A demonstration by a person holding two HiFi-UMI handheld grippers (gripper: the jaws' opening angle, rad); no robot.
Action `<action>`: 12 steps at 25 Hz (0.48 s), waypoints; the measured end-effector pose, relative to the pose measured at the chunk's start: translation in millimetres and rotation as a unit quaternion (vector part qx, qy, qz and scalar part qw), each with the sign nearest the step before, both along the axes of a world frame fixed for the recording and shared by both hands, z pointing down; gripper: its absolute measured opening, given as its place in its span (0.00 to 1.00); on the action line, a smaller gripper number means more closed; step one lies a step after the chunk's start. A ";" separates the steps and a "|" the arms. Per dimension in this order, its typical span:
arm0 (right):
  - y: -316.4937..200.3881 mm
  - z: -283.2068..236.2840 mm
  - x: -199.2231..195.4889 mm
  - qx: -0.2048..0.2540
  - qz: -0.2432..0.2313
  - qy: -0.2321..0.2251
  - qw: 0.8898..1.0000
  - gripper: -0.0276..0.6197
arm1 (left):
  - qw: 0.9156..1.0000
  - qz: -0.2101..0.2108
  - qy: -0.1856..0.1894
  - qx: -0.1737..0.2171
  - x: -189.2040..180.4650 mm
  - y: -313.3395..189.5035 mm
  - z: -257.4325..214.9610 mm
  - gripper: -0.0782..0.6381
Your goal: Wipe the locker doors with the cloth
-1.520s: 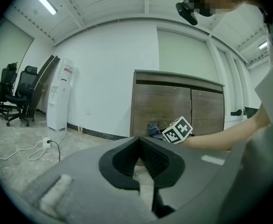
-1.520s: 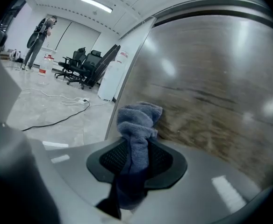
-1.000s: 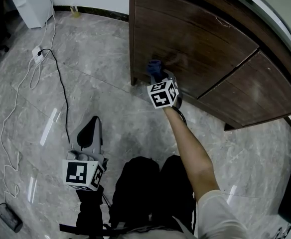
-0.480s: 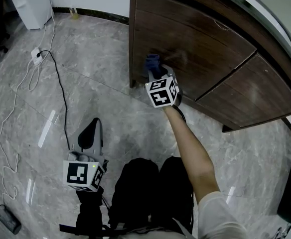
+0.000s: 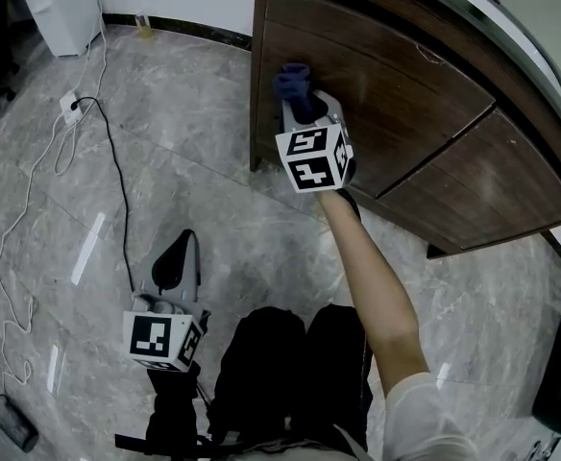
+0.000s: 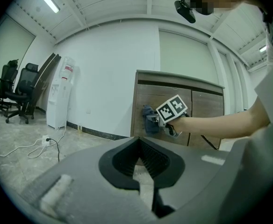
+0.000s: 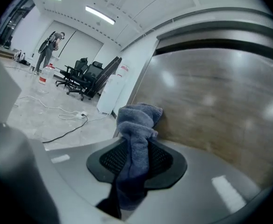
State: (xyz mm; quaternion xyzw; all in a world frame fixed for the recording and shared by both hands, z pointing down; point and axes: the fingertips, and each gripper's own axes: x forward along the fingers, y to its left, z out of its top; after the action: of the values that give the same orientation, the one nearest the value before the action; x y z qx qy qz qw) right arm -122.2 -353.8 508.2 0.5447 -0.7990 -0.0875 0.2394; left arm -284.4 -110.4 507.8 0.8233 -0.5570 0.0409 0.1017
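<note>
My right gripper (image 5: 297, 104) is shut on a blue-grey cloth (image 5: 292, 83), whose bunched end presses against the upper left part of the dark wooden locker door (image 5: 386, 75). In the right gripper view the cloth (image 7: 135, 143) runs between the jaws and folds onto the door (image 7: 211, 106). The left gripper view shows the cloth (image 6: 149, 119) and the right gripper (image 6: 154, 121) against the locker (image 6: 148, 97) from afar. My left gripper (image 5: 173, 262) hangs low over the floor, away from the locker, its jaws (image 6: 139, 164) closed with nothing between them.
A second locker door (image 5: 492, 181) lies to the right. A black cable (image 5: 117, 161) and a white cord with a socket strip (image 5: 72, 102) trail across the marble floor. A white water dispenser (image 5: 61, 3) stands at the back left. Office chairs (image 6: 12, 92) stand further off.
My right gripper has slid the cloth up the locker door, from its lower part to near its top left corner. The left gripper has stayed where it was.
</note>
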 end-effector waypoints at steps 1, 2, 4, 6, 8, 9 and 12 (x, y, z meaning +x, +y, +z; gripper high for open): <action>-1.2 -11.3 -2.2 0.009 -0.001 -0.002 1.000 0.21 | 1.000 0.001 0.000 0.000 0.6 0.1 0.5 0.11; -2.3 -22.3 -4.1 0.016 -0.001 -0.005 1.000 0.21 | 1.000 0.001 0.001 -0.001 1.1 0.2 0.8 0.11; -4.3 -43.0 -7.2 0.029 -0.002 -0.011 1.000 0.21 | 1.000 0.002 0.002 -0.001 1.6 0.3 0.7 0.11; -5.9 -61.9 -10.3 0.042 -0.005 -0.017 0.999 0.21 | 1.000 0.002 0.002 0.000 1.3 0.3 -0.1 0.11; -6.8 -78.5 -13.4 0.055 -0.007 -0.022 0.998 0.21 | 1.000 0.002 0.002 0.001 0.7 0.7 -1.0 0.11; -7.3 -86.0 -14.9 0.061 -0.009 -0.024 0.998 0.21 | 1.000 0.002 0.001 0.001 0.6 1.0 -1.5 0.11; -9.3 -107.2 -18.9 0.075 -0.011 -0.026 0.997 0.21 | 1.000 0.003 0.002 0.002 1.2 1.3 -2.4 0.11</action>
State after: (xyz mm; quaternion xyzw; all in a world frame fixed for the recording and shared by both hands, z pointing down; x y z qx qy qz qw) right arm -141.0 -363.1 401.0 0.5544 -0.8021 -0.1356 0.1756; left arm -283.2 -109.1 505.4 0.8251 -0.5547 0.0385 0.1006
